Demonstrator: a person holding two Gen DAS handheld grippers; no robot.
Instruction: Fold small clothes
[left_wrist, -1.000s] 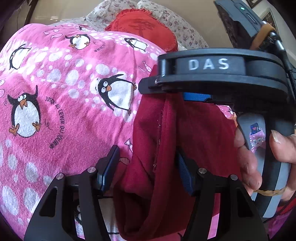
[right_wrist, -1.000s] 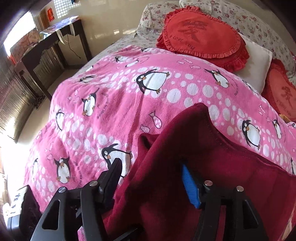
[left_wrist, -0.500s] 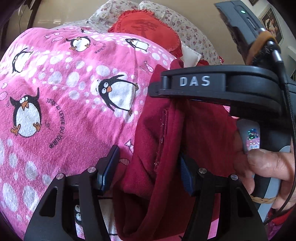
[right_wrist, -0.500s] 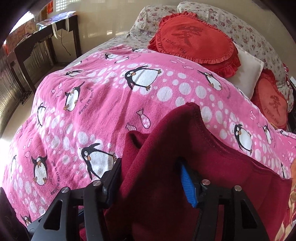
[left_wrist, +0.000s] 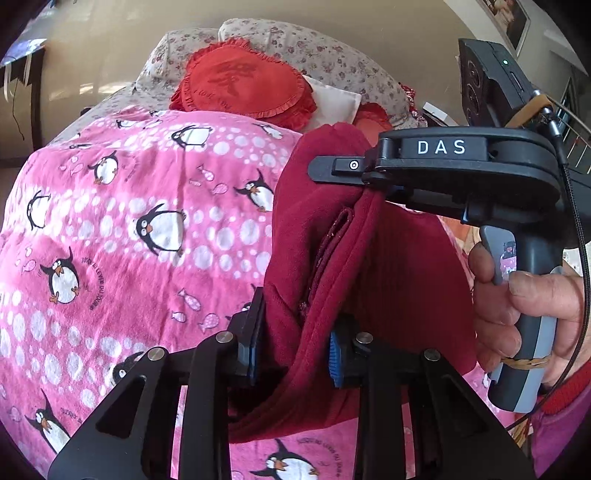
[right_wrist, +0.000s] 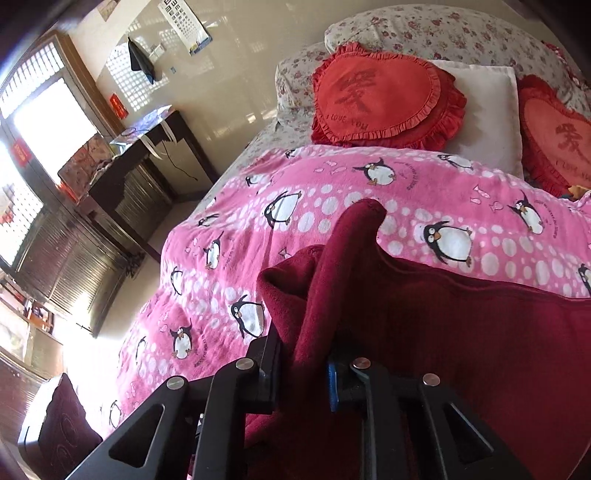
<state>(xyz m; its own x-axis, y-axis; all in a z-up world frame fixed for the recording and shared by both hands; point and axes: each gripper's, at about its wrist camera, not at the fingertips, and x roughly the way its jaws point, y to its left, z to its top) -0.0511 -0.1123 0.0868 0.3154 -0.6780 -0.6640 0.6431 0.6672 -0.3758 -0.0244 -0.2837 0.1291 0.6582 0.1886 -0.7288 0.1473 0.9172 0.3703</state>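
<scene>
A dark red fleece garment (left_wrist: 354, 273) hangs between both grippers above a pink penguin blanket (left_wrist: 129, 240). My left gripper (left_wrist: 293, 350) is shut on a bunched fold of the garment. The right gripper (left_wrist: 365, 184) shows in the left wrist view at upper right, held by a hand, clamped on the garment's upper edge. In the right wrist view my right gripper (right_wrist: 303, 369) is shut on the red garment (right_wrist: 461, 332), which rises in a peak between the fingers and spreads to the right.
The blanket (right_wrist: 332, 206) covers a bed. Red heart cushions (right_wrist: 380, 96), a white pillow (right_wrist: 484, 110) and floral pillows (right_wrist: 443, 29) lie at the head. A dark desk (right_wrist: 122, 173) stands left of the bed, near windows. A dark cushion (right_wrist: 59, 428) is at bottom left.
Both grippers have risen and pulled back with the garment, so more of the bed and room shows. Both jaws have closed tighter on the cloth.
</scene>
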